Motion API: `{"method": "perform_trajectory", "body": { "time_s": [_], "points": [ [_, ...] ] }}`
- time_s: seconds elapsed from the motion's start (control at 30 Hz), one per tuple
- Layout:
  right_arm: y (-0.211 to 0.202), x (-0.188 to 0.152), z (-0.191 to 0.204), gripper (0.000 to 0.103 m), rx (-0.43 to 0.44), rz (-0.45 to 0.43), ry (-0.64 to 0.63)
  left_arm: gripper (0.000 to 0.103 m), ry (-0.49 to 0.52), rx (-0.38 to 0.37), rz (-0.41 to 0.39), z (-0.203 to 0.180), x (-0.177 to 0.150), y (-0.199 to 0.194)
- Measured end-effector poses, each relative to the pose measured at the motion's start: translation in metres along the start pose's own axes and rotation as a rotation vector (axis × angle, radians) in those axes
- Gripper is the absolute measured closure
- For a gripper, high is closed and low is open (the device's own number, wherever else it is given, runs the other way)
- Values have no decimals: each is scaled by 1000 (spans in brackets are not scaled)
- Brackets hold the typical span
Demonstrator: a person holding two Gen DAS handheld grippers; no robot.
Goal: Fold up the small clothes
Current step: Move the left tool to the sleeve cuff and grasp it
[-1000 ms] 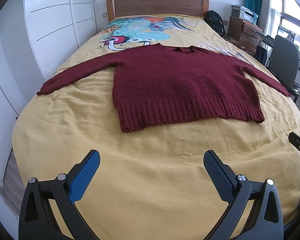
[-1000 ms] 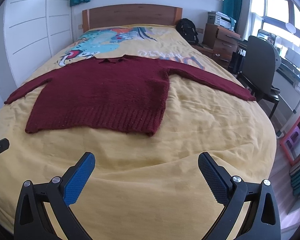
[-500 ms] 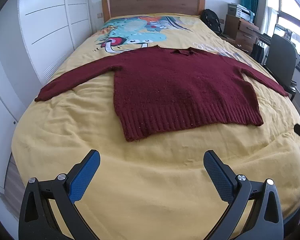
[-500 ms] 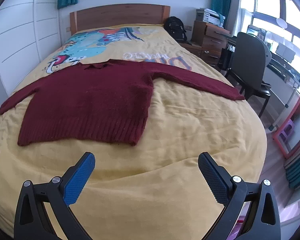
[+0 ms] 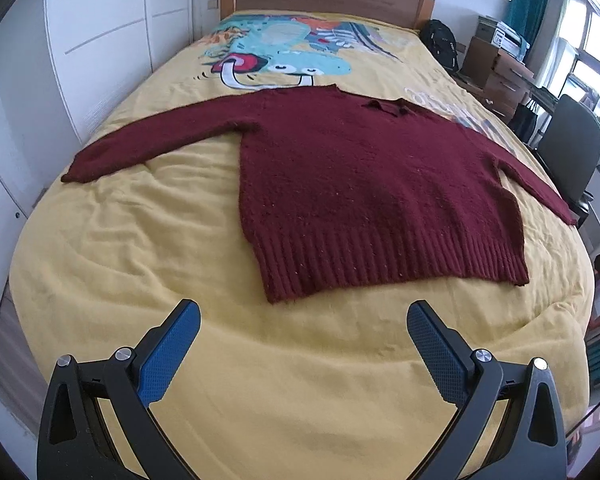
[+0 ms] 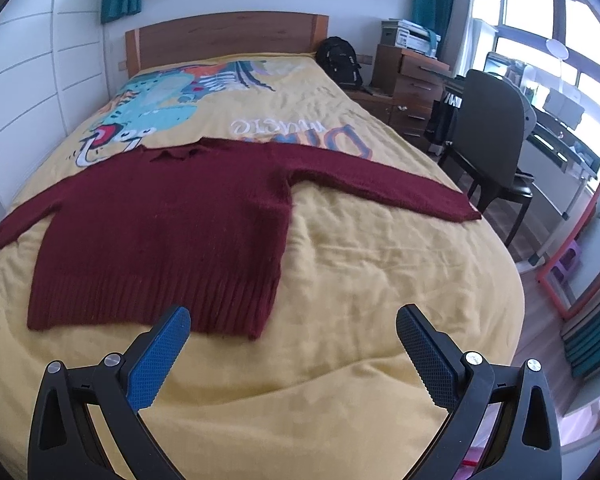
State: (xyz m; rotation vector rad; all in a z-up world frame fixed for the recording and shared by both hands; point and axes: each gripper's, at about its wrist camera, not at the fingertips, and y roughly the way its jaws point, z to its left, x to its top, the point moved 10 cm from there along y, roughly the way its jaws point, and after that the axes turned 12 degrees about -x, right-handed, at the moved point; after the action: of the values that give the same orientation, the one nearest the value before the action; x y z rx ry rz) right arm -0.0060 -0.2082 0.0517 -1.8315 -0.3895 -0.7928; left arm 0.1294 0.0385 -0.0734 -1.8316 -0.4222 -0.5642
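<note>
Both tongs are standing spread wide, holding and touching nothing: the left tongs (image 5: 303, 322) are hovering over bare yellow bedspread (image 5: 148, 240), the right tongs (image 6: 293, 326) likewise. The sweater's far cuff is running off the bed edge at 3 o'clock in the left view, hard to make out. The maroon sweater (image 5: 372, 196) is lying flat on the bed, sleeves outstretched, its ribbed hem (image 6: 148, 300) sitting at 12 o'clock just beyond the left tongs and at 11 o'clock from the right ones.

left tongs (image 5: 303, 342) gaping, empty | maroon sweater (image 5: 364, 196) flat, sleeves spread | on yellow bedspread (image 5: 148, 248)
</note>
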Motion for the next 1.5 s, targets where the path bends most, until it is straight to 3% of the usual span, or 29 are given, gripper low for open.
{"method": "perform_trajectory", "body": {
  "time_s": [0.2, 0.43, 0.6, 0.83, 1.17, 1.43, 1.5],
  "points": [
    [23, 17, 1, 0, -14, 13, 30, 1, -57, 64, -8, 40, 24, 5],
    [63, 29, 12, 0, -38, 51, 12, 1, -230, 220, -91, 140, 64, -4],
    [89, 39, 24, 0, -42, 69, 9, 1, -303, 275, -109, 198, 79, -5],
    [116, 48, 37, 0, -53, 86, -7, 1, -519, 244, -107, 280, 93, 9],
    [141, 51, 51, 0, -58, 110, -36, 1, -817, 148, -220, 364, 101, 24],
    [154, 44, 58, 0, -65, 138, -70, 2, -961, 49, -305, 410, 98, 24],
    [155, 43, 59, 0, -71, 140, -76, 7, -1004, 10, -339, 423, 99, 24]
  ]
}}
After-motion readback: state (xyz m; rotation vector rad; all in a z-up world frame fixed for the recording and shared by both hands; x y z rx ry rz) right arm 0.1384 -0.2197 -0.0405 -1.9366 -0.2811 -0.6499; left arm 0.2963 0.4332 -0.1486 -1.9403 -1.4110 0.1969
